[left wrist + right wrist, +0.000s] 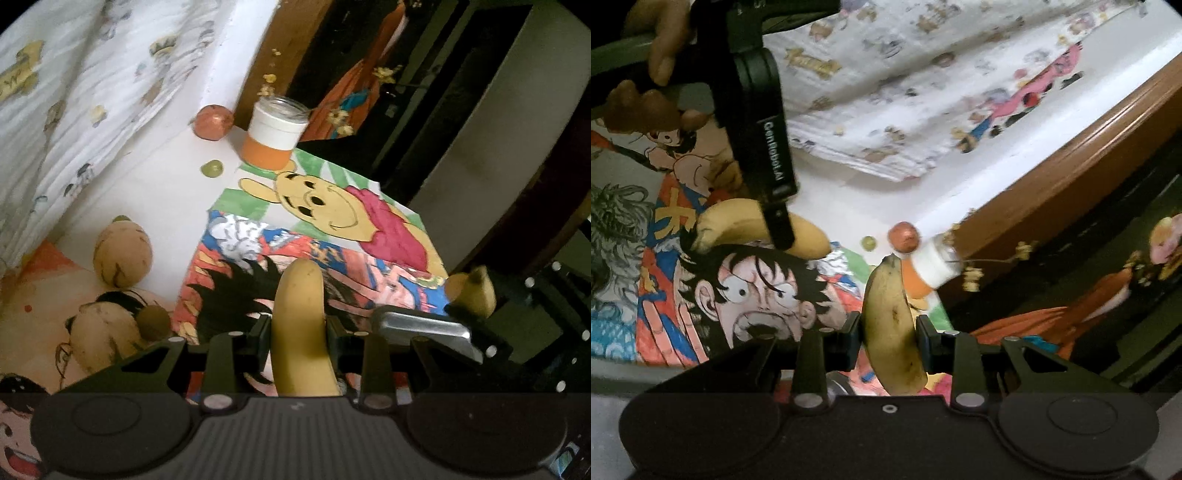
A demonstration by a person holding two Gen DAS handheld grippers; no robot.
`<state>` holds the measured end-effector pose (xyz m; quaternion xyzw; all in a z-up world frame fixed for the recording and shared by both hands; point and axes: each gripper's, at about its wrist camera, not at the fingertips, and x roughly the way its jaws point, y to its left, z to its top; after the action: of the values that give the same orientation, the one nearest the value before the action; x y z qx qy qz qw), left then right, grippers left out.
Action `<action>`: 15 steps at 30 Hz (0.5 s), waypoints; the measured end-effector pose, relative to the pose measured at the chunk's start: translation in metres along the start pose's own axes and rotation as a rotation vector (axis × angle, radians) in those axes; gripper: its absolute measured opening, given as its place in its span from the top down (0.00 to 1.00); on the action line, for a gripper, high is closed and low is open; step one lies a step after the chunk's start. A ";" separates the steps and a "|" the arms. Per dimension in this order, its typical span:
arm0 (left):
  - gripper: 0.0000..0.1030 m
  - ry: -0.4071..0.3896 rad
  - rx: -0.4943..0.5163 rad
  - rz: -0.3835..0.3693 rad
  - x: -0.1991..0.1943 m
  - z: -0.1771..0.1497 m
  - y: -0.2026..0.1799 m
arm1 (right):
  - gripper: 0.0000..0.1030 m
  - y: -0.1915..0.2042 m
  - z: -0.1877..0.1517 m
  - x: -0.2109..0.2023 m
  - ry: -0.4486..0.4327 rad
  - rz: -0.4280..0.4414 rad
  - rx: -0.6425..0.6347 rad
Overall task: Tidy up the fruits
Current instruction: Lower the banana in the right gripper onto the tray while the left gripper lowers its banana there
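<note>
Bananas are in hand on both sides, so the sorting looks only begun. The left gripper has its fingers closed on a yellow banana that stands up between the pads, above the cartoon posters spread over the white tabletop. The right gripper likewise has its fingers clamped on a second banana, a more spotted one with its tip pointing up. In the right wrist view the left gripper's banana hangs curved beneath that tool, and a hand grips the handle above it. Both fruits appear lifted clear of the surface rather than resting on it, though contact below the pads is hidden.

Much remains loose. Two pale, mango-like fruits lie near each other at the left of the tabletop, with a small brown round fruit just beside the nearer one. Farther off, a reddish round fruit sits by the wall, a small green fruit lies near it, and an orange-and-white jar stands at the posters' far edge. No bowl or tray for the fruit is visible, so where the bananas are meant to go cannot be told.
</note>
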<state>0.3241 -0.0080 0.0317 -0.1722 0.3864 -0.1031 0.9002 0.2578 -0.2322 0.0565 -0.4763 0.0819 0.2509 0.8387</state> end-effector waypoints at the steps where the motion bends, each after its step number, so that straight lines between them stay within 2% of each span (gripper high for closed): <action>1: 0.66 0.002 0.003 -0.007 -0.001 -0.002 -0.003 | 0.68 -0.001 -0.001 -0.006 0.002 -0.010 -0.005; 15: 0.66 0.108 0.080 -0.123 -0.002 -0.046 -0.066 | 0.68 0.010 -0.045 -0.063 0.019 -0.046 -0.045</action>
<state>0.2858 -0.0785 0.0288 -0.1535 0.4186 -0.1828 0.8762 0.2027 -0.2874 0.0485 -0.4992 0.0732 0.2287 0.8325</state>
